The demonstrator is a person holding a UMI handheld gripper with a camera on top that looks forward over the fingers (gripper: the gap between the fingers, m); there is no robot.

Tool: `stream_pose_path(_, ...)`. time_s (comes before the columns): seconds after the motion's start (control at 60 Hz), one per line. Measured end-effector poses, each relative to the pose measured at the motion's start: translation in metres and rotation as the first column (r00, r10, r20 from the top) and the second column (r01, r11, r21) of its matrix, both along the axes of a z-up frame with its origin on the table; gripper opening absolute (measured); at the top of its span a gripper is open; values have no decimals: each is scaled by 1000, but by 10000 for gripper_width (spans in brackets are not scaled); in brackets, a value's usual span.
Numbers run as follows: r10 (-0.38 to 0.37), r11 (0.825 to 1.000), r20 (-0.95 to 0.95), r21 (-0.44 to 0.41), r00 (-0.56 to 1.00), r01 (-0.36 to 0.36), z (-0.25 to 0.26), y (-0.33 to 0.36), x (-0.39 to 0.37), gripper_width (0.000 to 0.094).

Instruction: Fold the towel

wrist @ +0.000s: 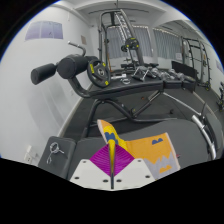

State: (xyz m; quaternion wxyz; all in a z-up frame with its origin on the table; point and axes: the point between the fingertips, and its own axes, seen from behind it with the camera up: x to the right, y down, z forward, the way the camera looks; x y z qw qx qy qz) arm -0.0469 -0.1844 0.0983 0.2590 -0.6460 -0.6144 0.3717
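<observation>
The towel (pixel 152 152) is yellow and orange with a blue mark. It lies on a dark treadmill deck (pixel 70 125) just ahead of my fingers. My gripper (pixel 112 152) is shut. Its purple pads (pixel 98 160) meet with a raised fold of the towel pinched between them. The pinched edge stands up in a yellow and blue peak (pixel 109 131) above the fingertips. The rest of the towel spreads to the right of the fingers, and part of it is hidden under them.
This is a gym room. A treadmill handlebar and console (pixel 75 70) rise beyond the towel. Weight machines (pixel 125 45) and a dumbbell rack (pixel 190 65) stand at the back. A small metal clip (pixel 54 150) lies left of the fingers.
</observation>
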Motion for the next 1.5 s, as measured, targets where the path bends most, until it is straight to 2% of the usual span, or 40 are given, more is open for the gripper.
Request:
stream_pose_path(0.167,-69,995,-24,75,997,71,4,95,-7,24)
stream_pose_path(0.3,-122,984,-5,132,992,122,-31,145,-12,26)
stream_pose_path(0.4,-137,977,22,170,990,131,-64,166,-9,29)
stream_pose_path(0.433,-134,976,35,179,990,126,-72,167,-7,60)
stream_pose_path(0.467,-129,977,43,178,991,120,-77,167,-6,142)
stream_pose_path(0.55,-151,969,19,198,988,145,-64,173,1,877)
stream_pose_path(0.6,-153,965,-24,213,988,154,-43,176,14,790)
stream_pose_path(0.667,-134,962,-50,233,990,142,-10,171,43,875)
stream_pose_path(0.817,-104,952,-123,275,987,135,64,161,126,853)
stream_pose_path(0.95,-111,965,-148,218,983,142,103,147,207,856)
stream_pose_path(1.033,-128,965,-159,207,979,159,116,142,251,852)
stream_pose_path(1.183,-112,970,-158,195,981,142,118,127,300,851)
stream_pose_path(1.5,-77,972,-158,208,984,110,123,110,330,852)
